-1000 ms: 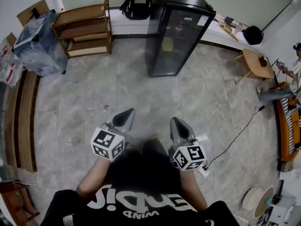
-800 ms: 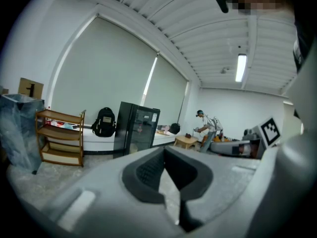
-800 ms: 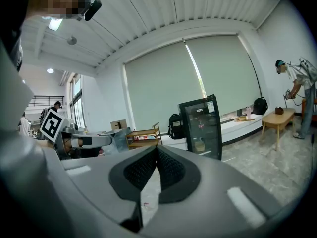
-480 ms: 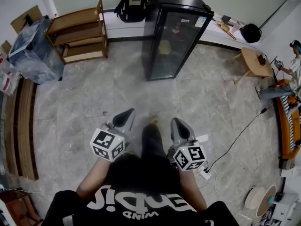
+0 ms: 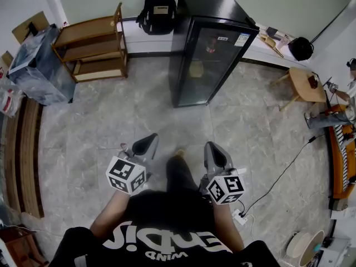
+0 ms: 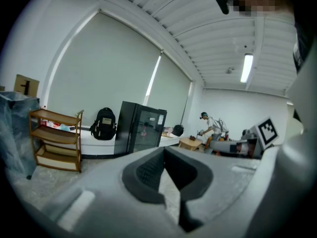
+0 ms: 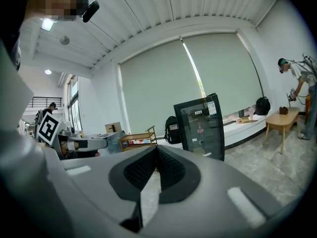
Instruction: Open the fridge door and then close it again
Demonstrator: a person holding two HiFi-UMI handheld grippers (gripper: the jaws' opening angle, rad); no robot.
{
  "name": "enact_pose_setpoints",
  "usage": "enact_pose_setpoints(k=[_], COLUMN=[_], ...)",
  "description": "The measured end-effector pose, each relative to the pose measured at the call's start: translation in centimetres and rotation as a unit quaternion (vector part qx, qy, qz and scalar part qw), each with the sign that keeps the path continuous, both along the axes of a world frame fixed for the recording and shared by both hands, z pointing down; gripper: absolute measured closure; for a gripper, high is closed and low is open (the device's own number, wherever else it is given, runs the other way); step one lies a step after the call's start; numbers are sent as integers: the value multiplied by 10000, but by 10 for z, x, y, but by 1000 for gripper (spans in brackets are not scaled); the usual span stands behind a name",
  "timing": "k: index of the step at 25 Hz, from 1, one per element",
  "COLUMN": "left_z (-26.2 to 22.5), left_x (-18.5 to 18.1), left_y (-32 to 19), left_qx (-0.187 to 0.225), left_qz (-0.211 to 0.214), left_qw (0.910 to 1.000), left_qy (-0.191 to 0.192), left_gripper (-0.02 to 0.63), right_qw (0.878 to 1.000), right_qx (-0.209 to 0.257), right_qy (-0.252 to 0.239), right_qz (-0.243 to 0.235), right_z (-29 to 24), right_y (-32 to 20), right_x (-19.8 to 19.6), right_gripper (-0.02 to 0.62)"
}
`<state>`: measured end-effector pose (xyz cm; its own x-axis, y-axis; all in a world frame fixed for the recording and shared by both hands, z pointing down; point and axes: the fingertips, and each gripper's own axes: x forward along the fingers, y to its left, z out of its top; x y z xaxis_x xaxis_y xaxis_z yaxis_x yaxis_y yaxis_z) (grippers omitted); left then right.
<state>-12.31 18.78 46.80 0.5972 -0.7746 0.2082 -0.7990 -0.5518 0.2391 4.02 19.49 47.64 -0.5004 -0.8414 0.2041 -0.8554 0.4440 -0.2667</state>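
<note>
A person in a black printed shirt (image 5: pixel 172 232) looks down at two handheld claws held out side by side over a grey stone-tiled floor (image 5: pixel 139 110). The left claw (image 5: pixel 146 144) is clenched, its dark ribbed pads (image 6: pixel 148 168) meeting at the tips with nothing between them. The right claw (image 5: pixel 214 151) is clenched and empty in the same way. Each carries a white cube with black square markers, the left cube (image 5: pixel 127 175) and the right cube (image 5: pixel 226 188) nearest the body. A thin black cable (image 5: pixel 283 168) trails across the floor to the right. Well beyond the claws stands the fridge (image 5: pixel 208 49), tall and black, its glass door shut and facing the person. Through the glass show a small reddish thing high up and a pale yellowish thing lower down, both too faint to name. The fridge backs onto a low white bench (image 5: pixel 142 35) along the far wall. A black backpack (image 5: pixel 158 4) sits on the bench just left of the fridge, and a black bag (image 5: pixel 300 40) lies towards the bench's right end. Left of the fridge is an open wooden shelf unit (image 5: pixel 92 43), and the left claw view shows a few small things on an upper shelf. Farther left stands a bin wrapped in clear plastic (image 5: pixel 36 65); what it holds cannot be told.
</note>
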Motion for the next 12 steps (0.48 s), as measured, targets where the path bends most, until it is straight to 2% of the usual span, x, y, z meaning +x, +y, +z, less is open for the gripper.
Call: enact_pose_setpoints(k=[5, 12], left_z=[-5, -20], left_x=[9, 27], left_y=[-50, -114], left_qx=[-29, -9], left_qz=[-17, -132], left_qw=[10000, 9999], left_qy=[-12, -41], left_gripper=[604, 604], right_qw=[9999, 9999], right_qx=[-11, -43], right_qy=[-20, -67], right_qz=[-99, -123], right_z=[-3, -13], right_y=[-51, -119], right_x=[1, 26], right_gripper=[598, 598])
